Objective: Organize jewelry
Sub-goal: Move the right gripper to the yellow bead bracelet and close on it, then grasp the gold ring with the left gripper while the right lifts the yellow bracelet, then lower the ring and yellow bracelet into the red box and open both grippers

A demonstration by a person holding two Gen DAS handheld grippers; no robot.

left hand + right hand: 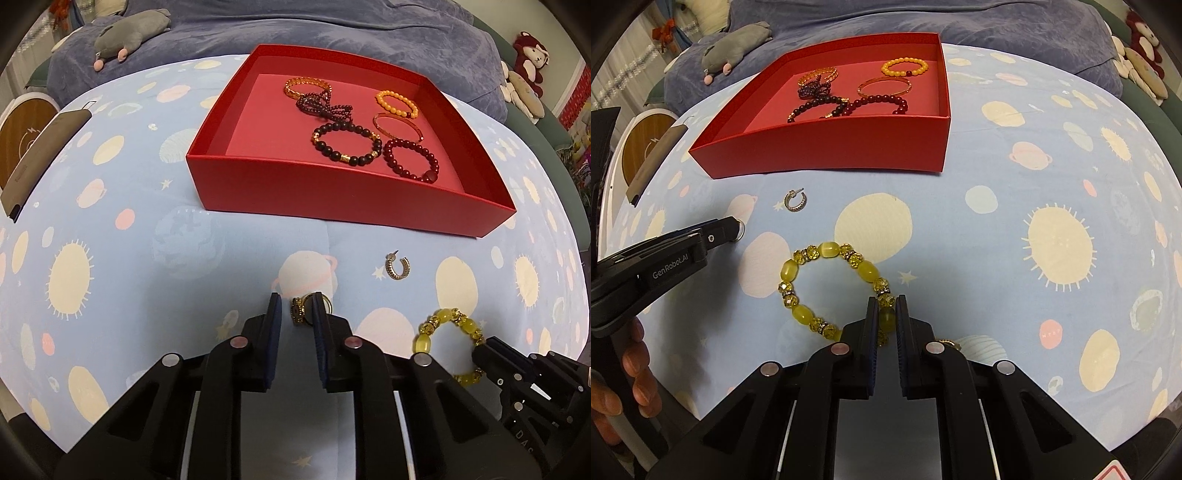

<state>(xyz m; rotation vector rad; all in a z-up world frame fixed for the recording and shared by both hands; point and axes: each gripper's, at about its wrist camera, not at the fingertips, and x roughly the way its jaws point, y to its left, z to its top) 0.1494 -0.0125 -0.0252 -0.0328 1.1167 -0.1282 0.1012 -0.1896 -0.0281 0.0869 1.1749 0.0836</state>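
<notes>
Left gripper [296, 309] pinches gold ring [297, 313], right gripper [886, 310] clamps yellow bracelet [831, 288], both short of red box [332, 206]; thin ring could slip mid-lift.

This is a bedroom in a home. The things lie on a bed [110, 229] spread with a pale blue sheet printed with planets and suns; a rumpled purple-blue blanket [332, 29] lies along its far edge. A grey plush animal [129, 35] rests on the blanket, with more stuffed toys [528, 74] at the far right corner.

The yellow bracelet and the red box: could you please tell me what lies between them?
One hoop earring lies on the cloth between the yellow bracelet and the red box; the right wrist view shows it.
</notes>
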